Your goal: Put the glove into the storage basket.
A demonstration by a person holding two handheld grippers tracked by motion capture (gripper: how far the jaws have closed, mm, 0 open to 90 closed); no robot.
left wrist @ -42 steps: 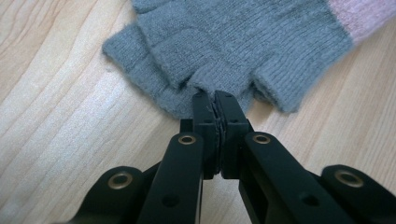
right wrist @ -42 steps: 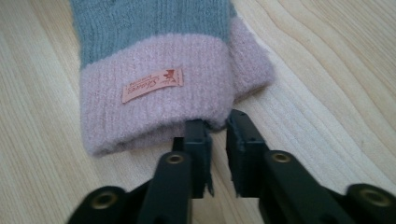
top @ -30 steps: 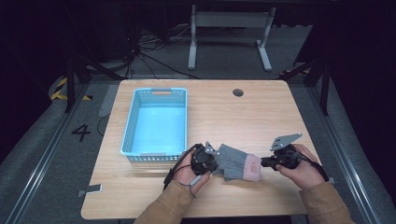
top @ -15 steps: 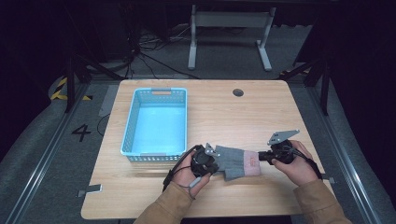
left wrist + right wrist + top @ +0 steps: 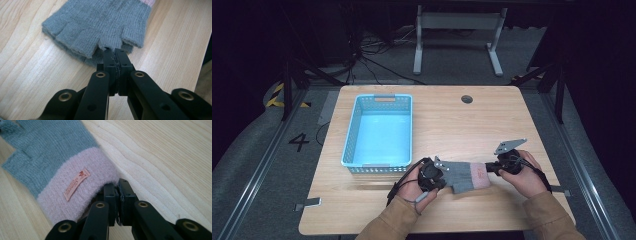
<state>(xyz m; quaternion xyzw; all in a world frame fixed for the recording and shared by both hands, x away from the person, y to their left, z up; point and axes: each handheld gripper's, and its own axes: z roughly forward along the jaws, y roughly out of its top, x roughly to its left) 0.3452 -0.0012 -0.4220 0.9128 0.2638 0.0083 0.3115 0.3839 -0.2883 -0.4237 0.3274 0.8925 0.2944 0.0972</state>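
Since a second ago my right hand-held gripper (image 5: 490,168) has closed in and pinches the glove's (image 5: 462,175) pink cuff while my left hand-held gripper (image 5: 443,173) pinches its finger end on the table (image 5: 492,125); uneven pulling could slip either thin bite.

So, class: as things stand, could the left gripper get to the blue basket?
Probably yes: the blue basket sits just ahead of the left gripper with bare table between, but the gripper is shut on the grey glove.
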